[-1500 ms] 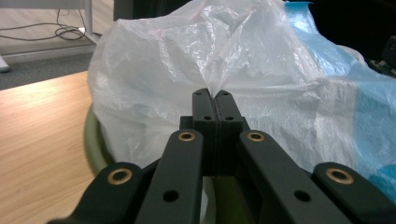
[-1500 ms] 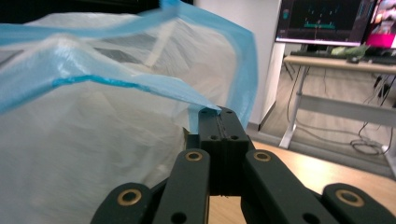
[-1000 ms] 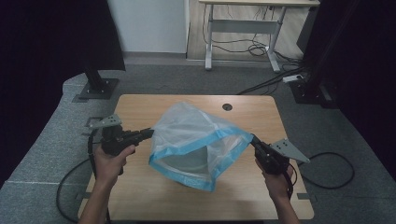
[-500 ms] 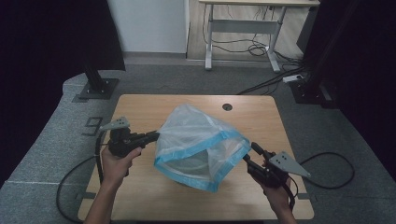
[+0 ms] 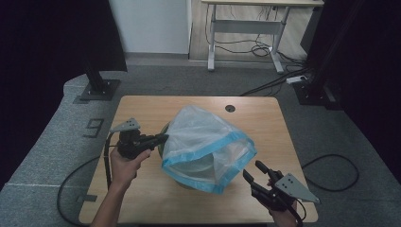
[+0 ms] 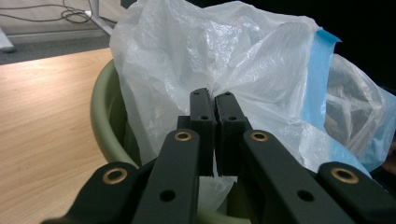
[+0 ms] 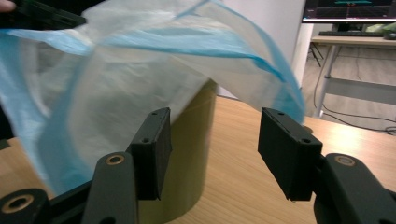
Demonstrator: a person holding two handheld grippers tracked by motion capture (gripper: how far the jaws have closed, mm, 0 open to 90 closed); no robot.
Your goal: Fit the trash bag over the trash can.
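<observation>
On the left of the wooden counter (image 5: pixel 142 113), my left gripper (image 5: pixel 158 138) has its fingers (image 6: pixel 203 116) clenched on a fold of the translucent plastic bag (image 5: pixel 203 137), pinching the film at the bag's left side. That bag, white with a blue band (image 5: pixel 208 153) along its open edge, is draped over an olive-green round bin (image 6: pixel 105 121) standing at the middle of the counter; the bin's rim curves just beside my closed fingers in the left gripper view. Toward the near right corner, my right gripper (image 5: pixel 255 171) sits apart from the bag with its fingers (image 7: pixel 152 144) released and spread wide, grasping nothing. Through them, in the right gripper view, I see the bin's green wall (image 7: pixel 196 154) under the loose blue-edged film (image 7: pixel 140 56).
</observation>
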